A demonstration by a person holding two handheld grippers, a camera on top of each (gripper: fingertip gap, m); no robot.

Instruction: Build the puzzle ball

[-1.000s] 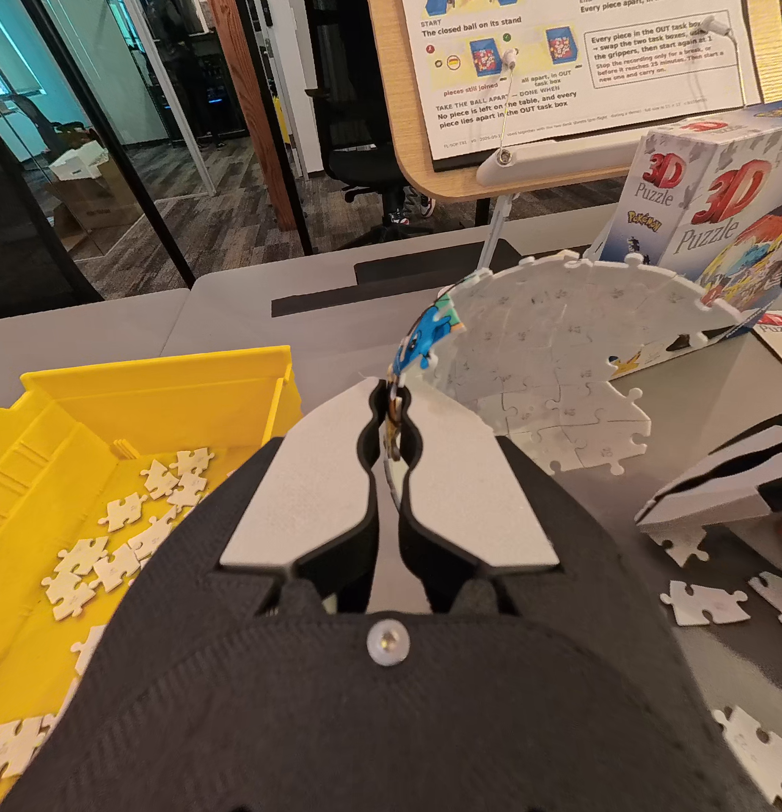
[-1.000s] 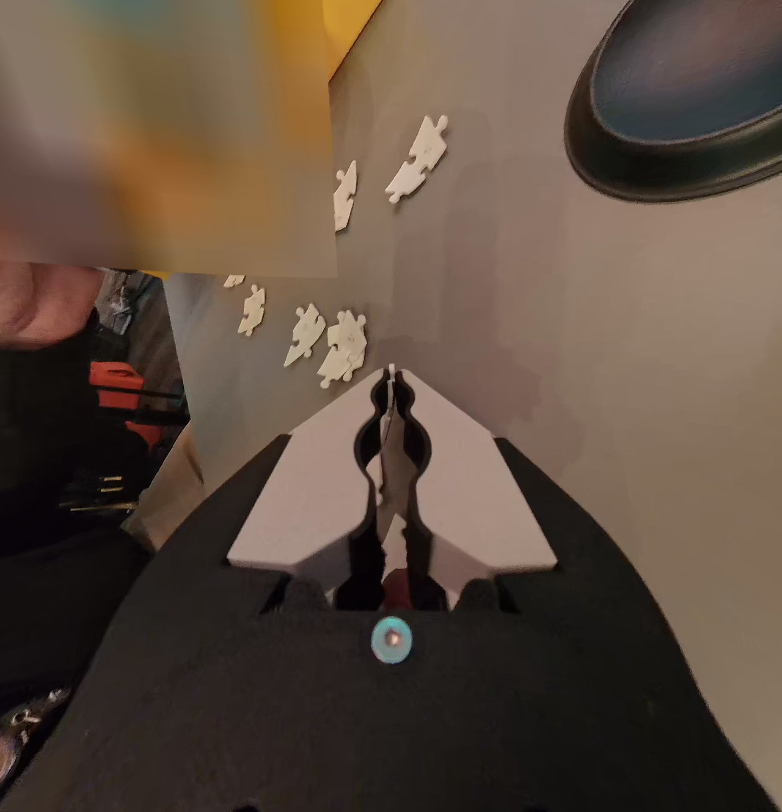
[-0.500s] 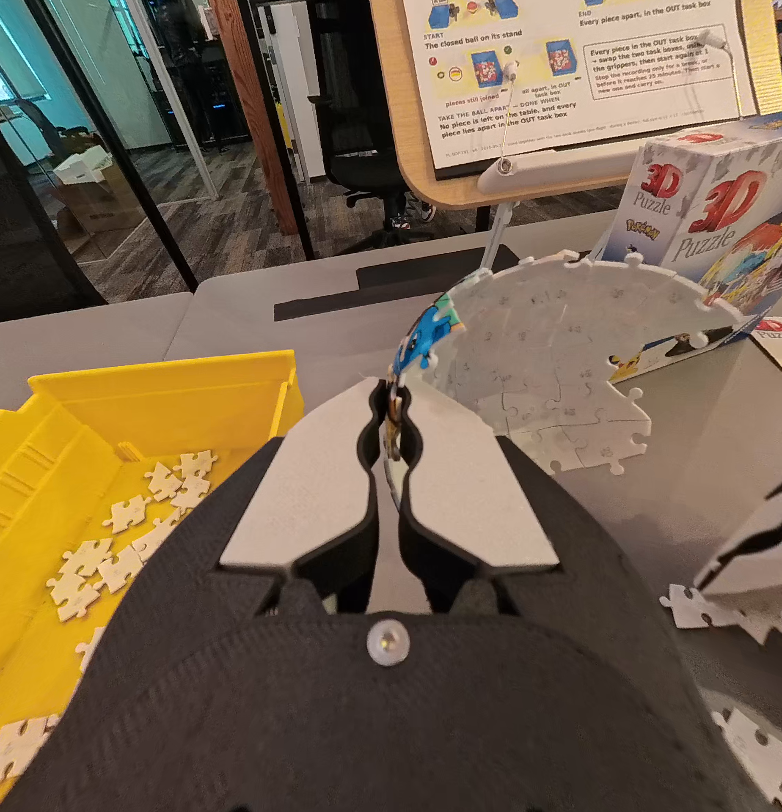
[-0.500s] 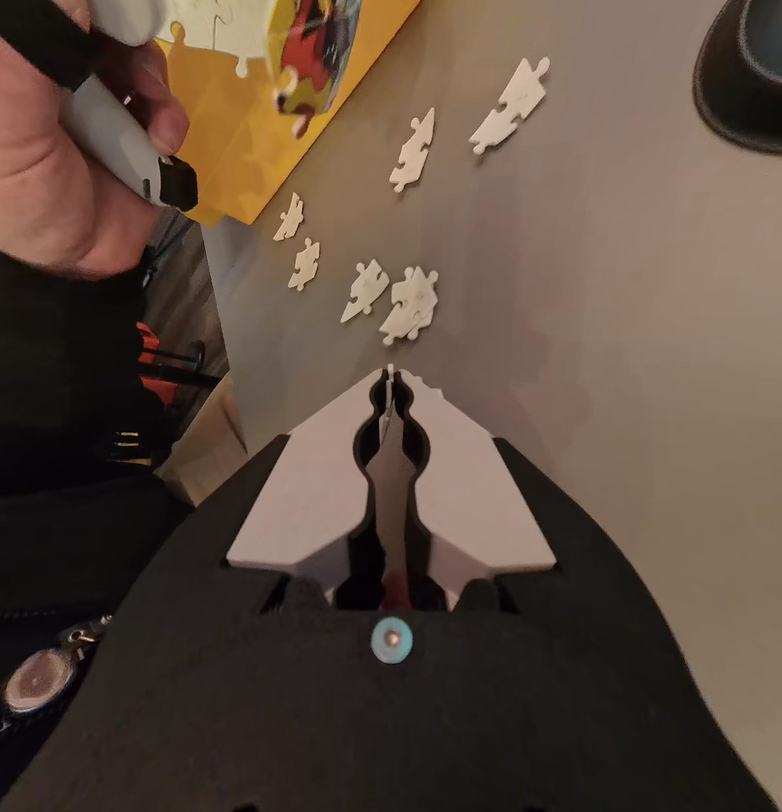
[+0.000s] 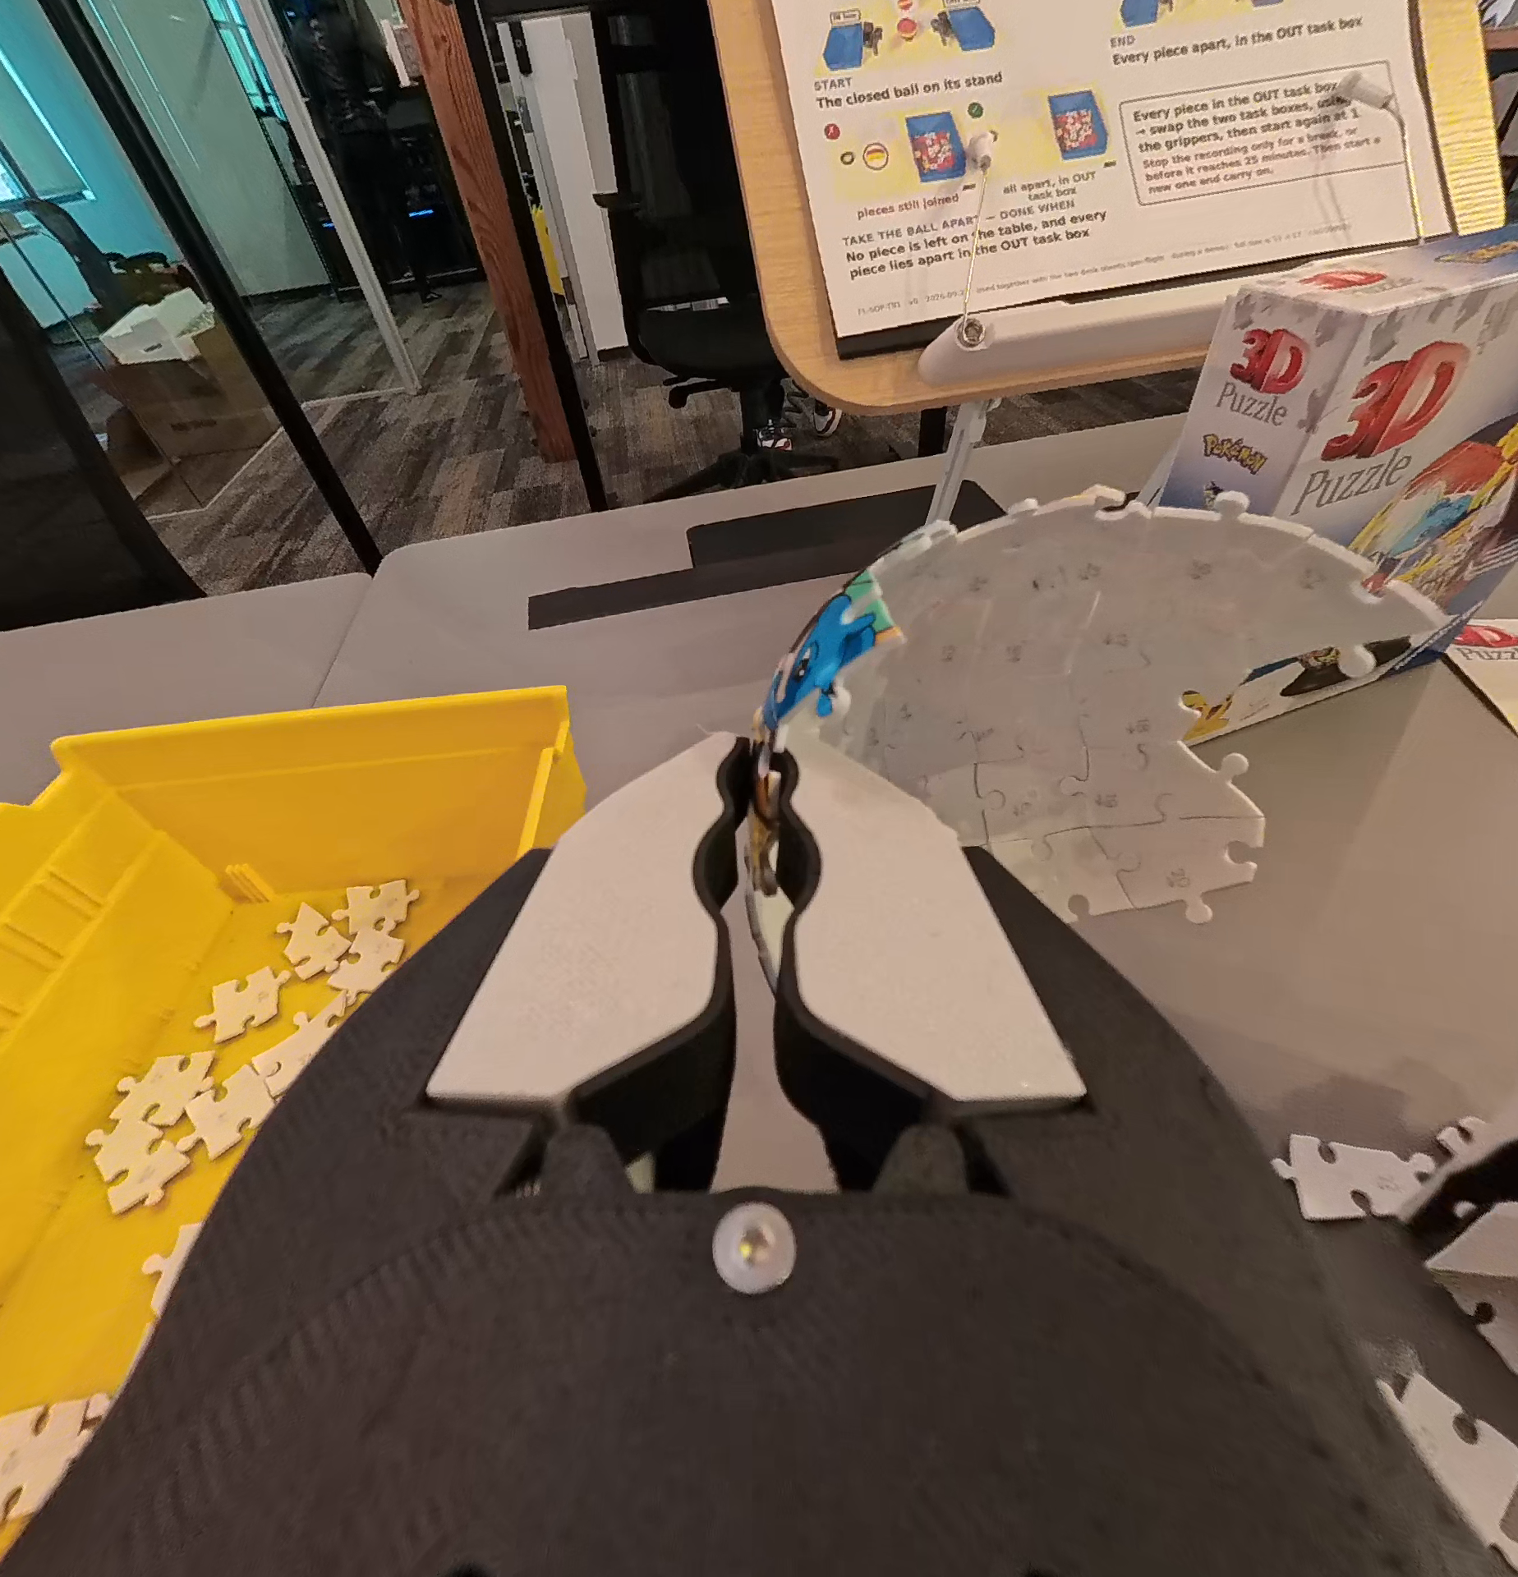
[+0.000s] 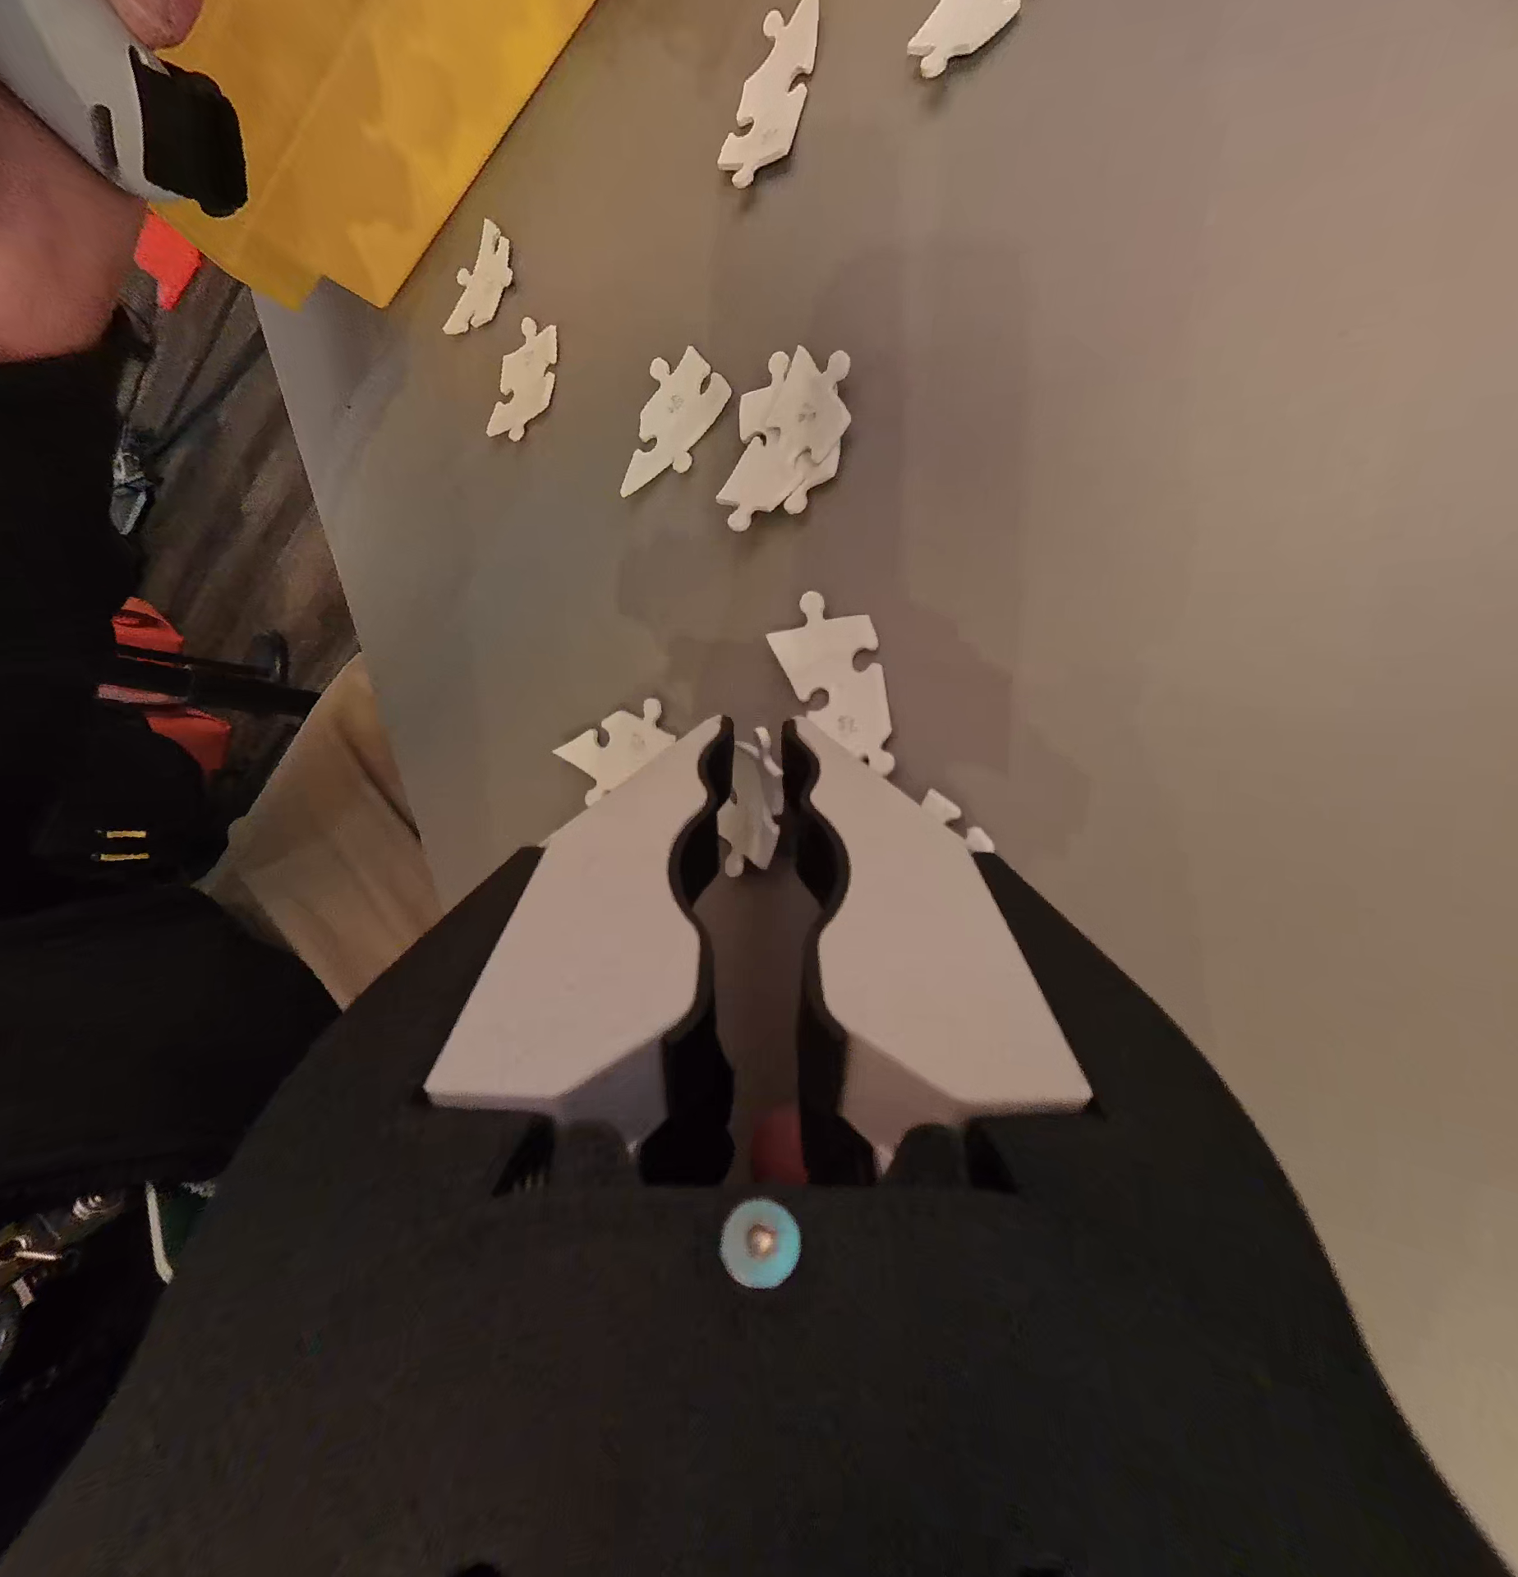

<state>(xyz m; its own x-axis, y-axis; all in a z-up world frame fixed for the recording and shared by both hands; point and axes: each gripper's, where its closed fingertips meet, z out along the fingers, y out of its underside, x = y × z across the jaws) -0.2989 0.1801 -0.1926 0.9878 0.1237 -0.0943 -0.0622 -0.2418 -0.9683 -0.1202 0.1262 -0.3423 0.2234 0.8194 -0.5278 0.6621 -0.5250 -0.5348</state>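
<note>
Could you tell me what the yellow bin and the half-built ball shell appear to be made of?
The yellow bin looks like moulded plastic: smooth, uniform colour, stepped ridges. The ball shell, held by the left gripper, seems rigid curved plastic, matte white inside, printed outside; it keeps its dome shape.

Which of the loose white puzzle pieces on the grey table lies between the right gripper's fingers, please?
The small piece seen in the slightly open gap of the right gripper; the larger piece just beyond its tips and the others farther off lie outside it.

The yellow bin looks like smooth, shiny plastic. The puzzle pieces are flat, matt white. The table is smooth, dull grey. The puzzle box looks like glossy card. The board has a wood edge.
</note>
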